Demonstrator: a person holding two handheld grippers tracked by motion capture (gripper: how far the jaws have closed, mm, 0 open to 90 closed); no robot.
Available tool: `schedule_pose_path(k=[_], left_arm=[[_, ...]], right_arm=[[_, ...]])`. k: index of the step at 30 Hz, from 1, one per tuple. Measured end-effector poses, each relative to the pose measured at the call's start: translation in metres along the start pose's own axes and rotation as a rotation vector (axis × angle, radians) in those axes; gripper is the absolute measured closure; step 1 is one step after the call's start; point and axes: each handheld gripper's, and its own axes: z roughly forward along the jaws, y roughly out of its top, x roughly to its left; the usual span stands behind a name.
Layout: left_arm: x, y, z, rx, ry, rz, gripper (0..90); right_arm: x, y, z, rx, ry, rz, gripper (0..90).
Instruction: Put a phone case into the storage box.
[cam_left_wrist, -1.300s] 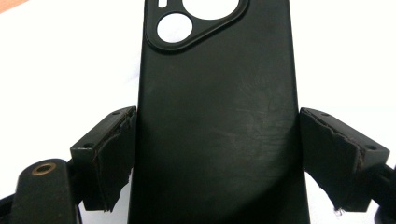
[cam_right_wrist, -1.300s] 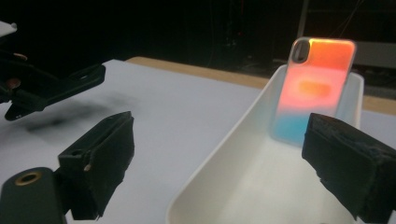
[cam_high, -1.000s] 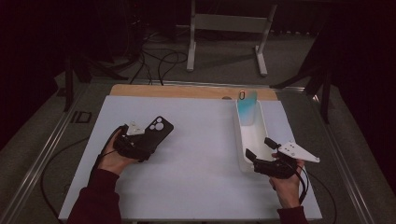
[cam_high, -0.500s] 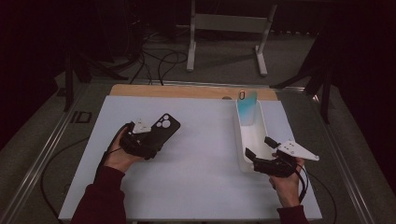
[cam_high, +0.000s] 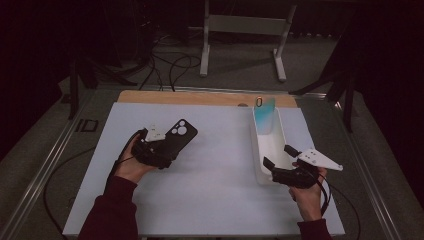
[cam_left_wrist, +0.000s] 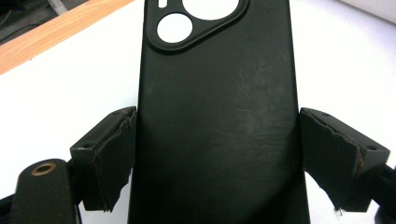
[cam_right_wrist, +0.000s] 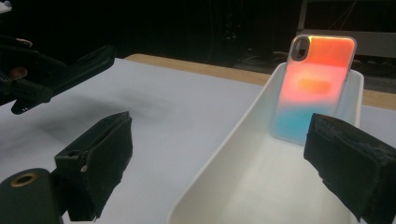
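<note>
- The left gripper (cam_left_wrist: 215, 158) clamps a matte black phone case (cam_left_wrist: 215, 121) by its long edges, above the left part of the white table sheet (cam_high: 220, 175).
- The case is smooth, camera cutouts at its far end.
- The right gripper (cam_right_wrist: 219, 168) stands wide apart astride the long white plastic tray (cam_right_wrist: 261, 186)'s near end, a gradient orange-to-blue phone case (cam_right_wrist: 313, 88) leaning upright against its far end.
- Bare sheet lies between them.

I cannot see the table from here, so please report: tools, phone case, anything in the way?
Left tool shut on black phone case. Right tool open at white tray. Path to tray clear.
</note>
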Motion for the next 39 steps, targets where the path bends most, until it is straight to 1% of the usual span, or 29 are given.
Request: schedule_pose_path(k=[8, 16, 24, 26, 30, 35, 36, 37, 39], left_arm=[[-0.004, 0.006, 0.001, -0.015, -0.007, 0.008, 15.6], [-0.009, 0.013, 0.001, -0.038, -0.02, 0.018, 15.6], [-0.016, 0.021, 0.004, -0.057, -0.031, 0.042, 15.6], [-0.018, 0.022, 0.004, -0.066, -0.033, 0.049, 15.6], [-0.02, 0.025, 0.005, -0.068, -0.035, 0.056, 15.6], [-0.026, 0.03, 0.007, -0.078, -0.049, 0.07, 15.6], [-0.026, 0.03, 0.007, -0.078, -0.049, 0.07, 15.6], [-0.028, 0.032, 0.008, -0.081, -0.054, 0.073, 15.6], [-0.03, 0.034, 0.009, -0.082, -0.056, 0.08, 15.6]], right_arm=[[0.0, 0.002, 0.002, 0.002, -0.001, -0.005, 7.5], [-0.001, 0.007, 0.008, 0.003, 0.003, -0.003, 7.5], [0.0, 0.011, 0.013, 0.009, 0.013, -0.002, 7.5], [0.0, 0.012, 0.014, 0.012, 0.021, 0.002, 7.5], [0.0, 0.015, 0.016, 0.008, 0.031, 0.013, 7.5], [-0.001, 0.018, 0.019, 0.017, 0.033, 0.001, 7.5], [-0.001, 0.018, 0.019, 0.017, 0.033, 0.001, 7.5], [-0.002, 0.019, 0.019, 0.023, 0.038, 0.013, 7.5], [-0.002, 0.02, 0.02, 0.027, 0.041, 0.008, 7.5]])
